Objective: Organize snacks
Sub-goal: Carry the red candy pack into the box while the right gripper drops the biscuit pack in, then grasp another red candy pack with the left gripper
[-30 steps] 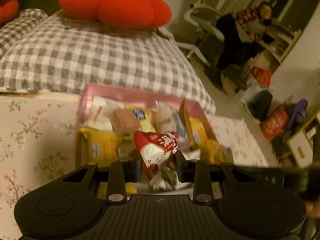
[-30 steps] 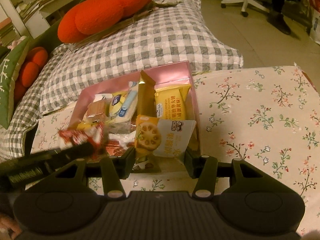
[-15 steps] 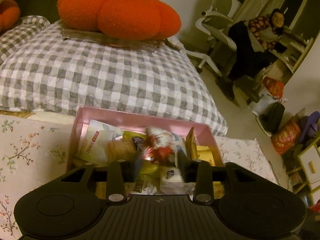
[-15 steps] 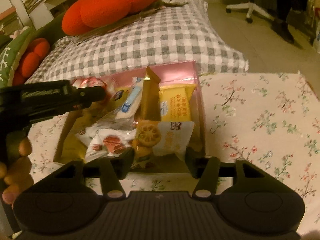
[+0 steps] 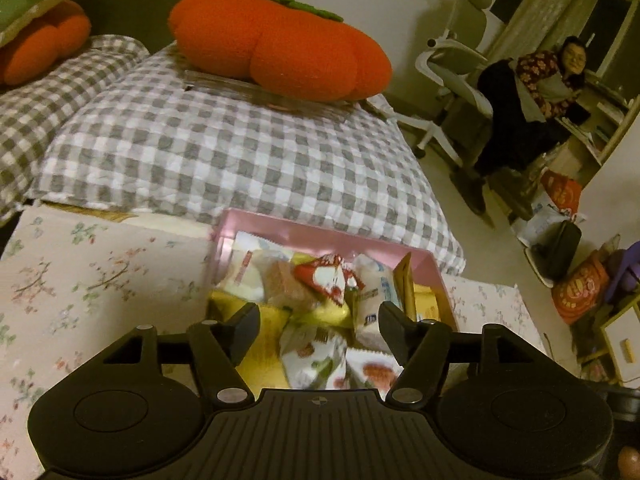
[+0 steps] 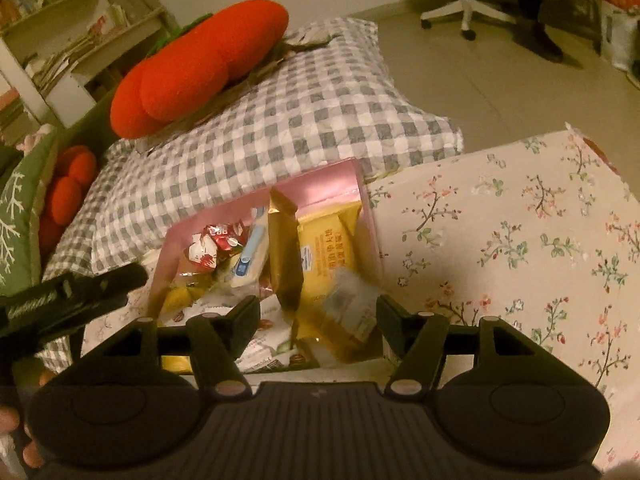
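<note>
A pink box [image 5: 328, 236] full of snack packets sits on a floral cloth [image 5: 100, 280]. A red and white candy packet [image 5: 326, 278] lies on top of the snacks at the box's back; it also shows in the right wrist view [image 6: 212, 242]. My left gripper [image 5: 319, 326] is open and empty, hovering over the box's near half. My right gripper [image 6: 318, 316] is open over the box's [image 6: 320, 188] right compartment, where a pale lotus-root packet [image 6: 350, 298] lies blurred on yellow packets [image 6: 328, 248]. A gold divider [image 6: 282, 248] stands upright in the box.
A grey checked cushion [image 5: 240, 152] with an orange persimmon plush [image 5: 280, 48] lies right behind the box. A person [image 5: 536, 96] sits at the far right by a white chair [image 5: 452, 76]. Bags [image 5: 580, 284] stand on the floor. The left gripper's arm [image 6: 68, 300] crosses the right wrist view.
My left gripper opened and let go of the red and white candy, which now lies in the box. My right gripper opened wider and the lotus-root packet dropped into the right compartment.
</note>
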Demonstrator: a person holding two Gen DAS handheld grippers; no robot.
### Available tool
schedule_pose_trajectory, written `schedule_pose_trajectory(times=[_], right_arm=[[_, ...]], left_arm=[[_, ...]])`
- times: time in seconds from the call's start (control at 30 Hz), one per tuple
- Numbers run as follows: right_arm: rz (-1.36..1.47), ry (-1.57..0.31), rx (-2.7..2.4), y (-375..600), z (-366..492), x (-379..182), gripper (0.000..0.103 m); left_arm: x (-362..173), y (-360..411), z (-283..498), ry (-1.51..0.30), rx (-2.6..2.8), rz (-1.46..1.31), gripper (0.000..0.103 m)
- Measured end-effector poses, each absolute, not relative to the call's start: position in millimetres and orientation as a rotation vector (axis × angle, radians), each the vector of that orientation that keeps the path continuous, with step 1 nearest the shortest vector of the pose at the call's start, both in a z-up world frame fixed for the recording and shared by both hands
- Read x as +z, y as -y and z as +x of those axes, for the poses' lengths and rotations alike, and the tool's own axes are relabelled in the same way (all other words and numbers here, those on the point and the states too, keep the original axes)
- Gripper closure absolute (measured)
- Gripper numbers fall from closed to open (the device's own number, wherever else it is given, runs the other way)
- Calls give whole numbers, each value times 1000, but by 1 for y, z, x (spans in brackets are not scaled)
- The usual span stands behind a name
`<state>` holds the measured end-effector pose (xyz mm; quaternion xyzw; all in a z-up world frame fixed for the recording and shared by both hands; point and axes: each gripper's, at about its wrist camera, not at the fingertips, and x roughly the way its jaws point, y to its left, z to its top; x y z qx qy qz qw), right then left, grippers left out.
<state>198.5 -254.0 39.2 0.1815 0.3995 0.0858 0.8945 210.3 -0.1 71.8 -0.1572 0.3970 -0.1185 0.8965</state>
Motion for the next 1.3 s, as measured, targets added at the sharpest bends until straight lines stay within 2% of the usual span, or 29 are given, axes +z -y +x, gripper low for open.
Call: schedule_pose_trajectory(times=[0.37,0.5,0.87,1.03,1.3], right_arm=[[371,-874,178,255,180,46,42],[336,-939,167,251,167,46,42],[218,-992,209,233,121,49,27],[196,-1017,171,234,125,40,26],[188,-1034,168,231,128,33,27]], left_arm=[[66,12,151,-902,-289,-295,33],[64,24,127,-909,-321,-225,26],[43,64,78,-913,-396,-44,22],[31,85,68,-906,-423,42,18],[9,93,78,-932,-399,59,18]])
